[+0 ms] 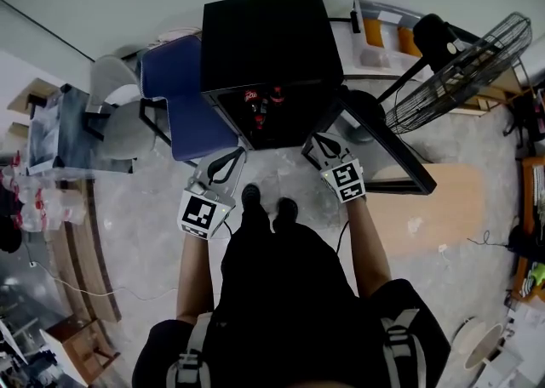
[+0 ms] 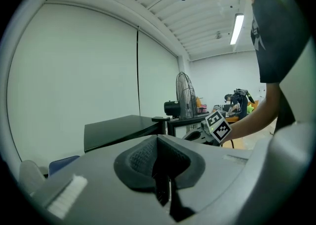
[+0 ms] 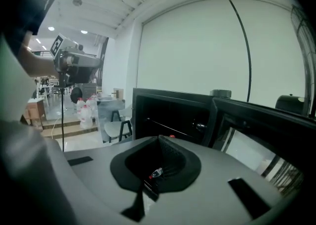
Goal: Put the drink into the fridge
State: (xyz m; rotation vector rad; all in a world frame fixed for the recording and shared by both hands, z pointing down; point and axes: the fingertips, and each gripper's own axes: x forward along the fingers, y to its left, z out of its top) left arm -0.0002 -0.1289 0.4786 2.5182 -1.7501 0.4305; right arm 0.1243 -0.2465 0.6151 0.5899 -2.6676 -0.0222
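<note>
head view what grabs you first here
The black fridge at top centre, its door swung open to the right, with red-capped drinks inside. Just before it, the left hand-held gripper and right hand-held gripper are both shut and empty.

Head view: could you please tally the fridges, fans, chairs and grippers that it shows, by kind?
Fridge: 1
Fan: 1
Chairs: 2, blue chair and grey chair
Grippers: 2, left gripper and right gripper
Total: 6
</note>
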